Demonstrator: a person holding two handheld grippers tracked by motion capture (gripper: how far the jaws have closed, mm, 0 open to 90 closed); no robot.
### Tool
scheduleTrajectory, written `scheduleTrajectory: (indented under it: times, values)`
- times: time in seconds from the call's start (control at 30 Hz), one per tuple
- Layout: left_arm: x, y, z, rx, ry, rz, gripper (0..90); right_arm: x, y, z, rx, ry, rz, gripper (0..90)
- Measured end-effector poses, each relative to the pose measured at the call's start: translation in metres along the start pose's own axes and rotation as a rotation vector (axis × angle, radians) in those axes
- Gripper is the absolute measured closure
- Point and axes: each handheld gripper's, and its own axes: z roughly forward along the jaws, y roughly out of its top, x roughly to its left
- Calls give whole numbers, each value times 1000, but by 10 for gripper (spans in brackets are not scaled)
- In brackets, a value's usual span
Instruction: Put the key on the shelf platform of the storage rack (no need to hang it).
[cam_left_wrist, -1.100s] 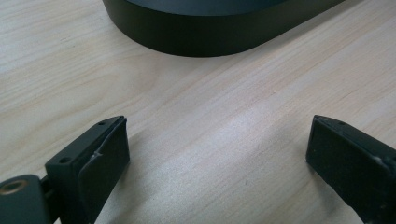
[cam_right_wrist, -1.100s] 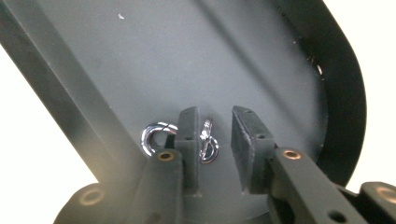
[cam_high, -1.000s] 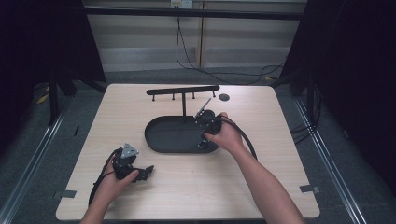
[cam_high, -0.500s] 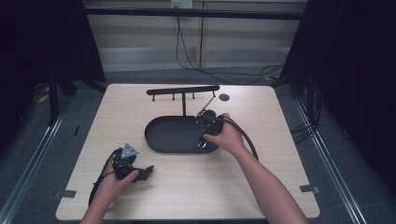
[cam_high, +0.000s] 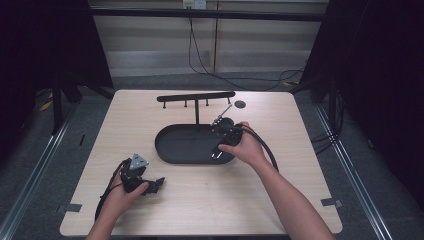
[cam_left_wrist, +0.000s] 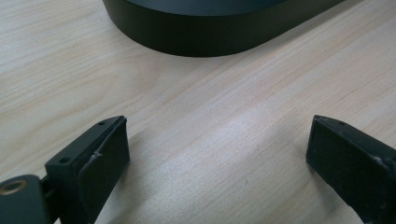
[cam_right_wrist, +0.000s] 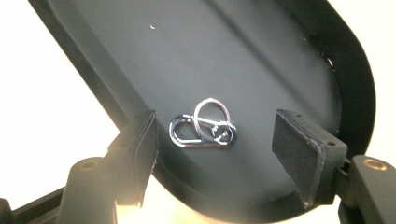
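Over the near right end of the black tray, the right claw has just been opening, and its jaws now stand wide with a silver clip lying flat on the tray floor between them, touched by neither pad. That reads as a release: the clip and its ring look delivered into the tray. Near the counter's front left, the left claw rests wide open over bare wood, holding nothing. From the high view the clip is hidden behind the right hand, and glare bleaches the counter beside the tray in the right gripper view.
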Motion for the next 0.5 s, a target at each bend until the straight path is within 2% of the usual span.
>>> scheduleTrajectory:
  times: [0.5]
  values:
    - [0, 0, 0, -3, 1, -4, 57, 0, -16, -20, -17, 32, 16, 315]
